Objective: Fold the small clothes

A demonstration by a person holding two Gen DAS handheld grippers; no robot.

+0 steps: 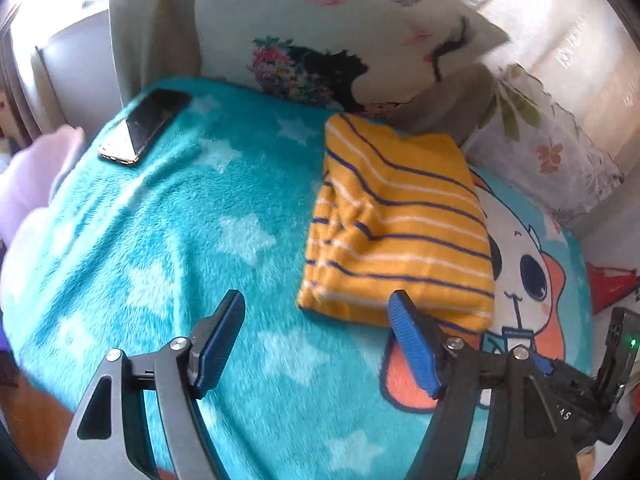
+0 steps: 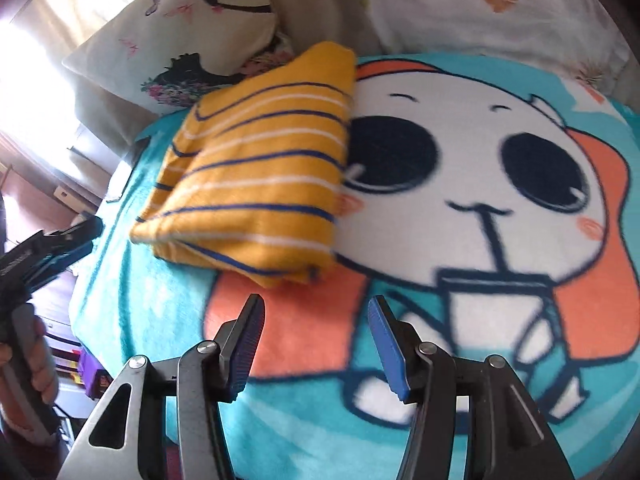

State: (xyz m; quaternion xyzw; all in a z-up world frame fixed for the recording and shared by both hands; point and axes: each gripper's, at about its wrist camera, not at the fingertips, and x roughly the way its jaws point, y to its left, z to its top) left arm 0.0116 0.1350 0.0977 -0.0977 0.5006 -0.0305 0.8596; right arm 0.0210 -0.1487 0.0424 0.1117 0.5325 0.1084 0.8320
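Yellow striped shirt (image 1: 400,216) lying folded into a compact block on the teal blanket (image 1: 168,240), far side, near the pillows (image 1: 328,20). Phone (image 1: 146,124) sitting far left on the blanket. Left claw (image 1: 316,320) hovering wide, nothing between the pads, just near of the shirt. Right claw (image 2: 316,328) standing fairly wide, empty, over the cartoon print, shirt just beyond. Fold looking finished; release step in hand. Next: probably setting this piece aside or fetching another garment, none clearly in view.
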